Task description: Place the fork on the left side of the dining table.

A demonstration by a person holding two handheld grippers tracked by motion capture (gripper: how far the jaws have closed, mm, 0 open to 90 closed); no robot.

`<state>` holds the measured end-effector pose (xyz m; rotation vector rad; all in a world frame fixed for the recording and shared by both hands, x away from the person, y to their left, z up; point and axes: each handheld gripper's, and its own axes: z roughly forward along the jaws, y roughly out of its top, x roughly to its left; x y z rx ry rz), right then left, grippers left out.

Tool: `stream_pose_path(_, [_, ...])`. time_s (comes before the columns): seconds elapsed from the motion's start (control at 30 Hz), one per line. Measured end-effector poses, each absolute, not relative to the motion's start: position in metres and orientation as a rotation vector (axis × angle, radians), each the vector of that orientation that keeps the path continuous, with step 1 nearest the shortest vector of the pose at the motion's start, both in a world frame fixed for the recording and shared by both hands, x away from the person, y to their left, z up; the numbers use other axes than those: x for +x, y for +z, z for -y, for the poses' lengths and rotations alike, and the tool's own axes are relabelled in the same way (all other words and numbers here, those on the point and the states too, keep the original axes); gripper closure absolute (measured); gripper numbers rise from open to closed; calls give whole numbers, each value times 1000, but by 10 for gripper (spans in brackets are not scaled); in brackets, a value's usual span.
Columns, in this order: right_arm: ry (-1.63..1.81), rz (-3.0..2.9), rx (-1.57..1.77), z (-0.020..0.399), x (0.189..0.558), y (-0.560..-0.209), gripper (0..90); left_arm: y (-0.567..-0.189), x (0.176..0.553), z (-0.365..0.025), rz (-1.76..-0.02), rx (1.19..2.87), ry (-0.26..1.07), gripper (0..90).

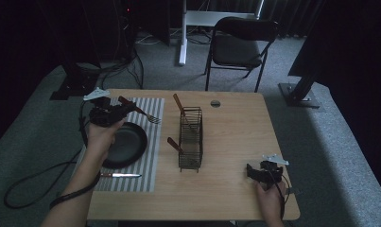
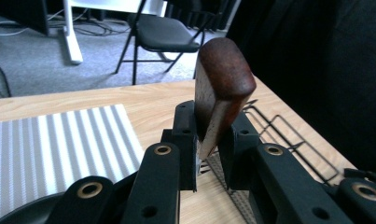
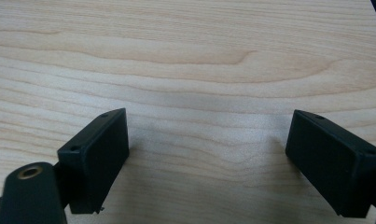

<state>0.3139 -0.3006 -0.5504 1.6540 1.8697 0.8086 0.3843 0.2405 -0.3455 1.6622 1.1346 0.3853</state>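
Wooden-handled fork point(image 1: 140, 111) sits clamped in your left hand-held gripper point(image 2: 209, 154); tilt carelessly and its tines snag the placemat point(image 1: 150, 156) below. Your right hand-held gripper point(image 3: 209, 158) gapes empty.

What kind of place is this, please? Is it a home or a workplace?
Probably a lab or recording room set up for table-setting work, not a home: a wooden table on grey carpet, dark curtains around, a folding chair, and floor cables to the hand-held claws.
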Motion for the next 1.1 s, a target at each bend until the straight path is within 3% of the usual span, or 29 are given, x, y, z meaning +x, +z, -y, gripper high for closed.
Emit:
stream_pose_path(0.7, [807,-1867,1658,300,314,-550,129,-397,428,-278,-1301,1546,333,807])
stream_pose_path(1.1, [808,-1867,1658,300,314,-550,129,-414,458,-300,-1427,1493,379,807])
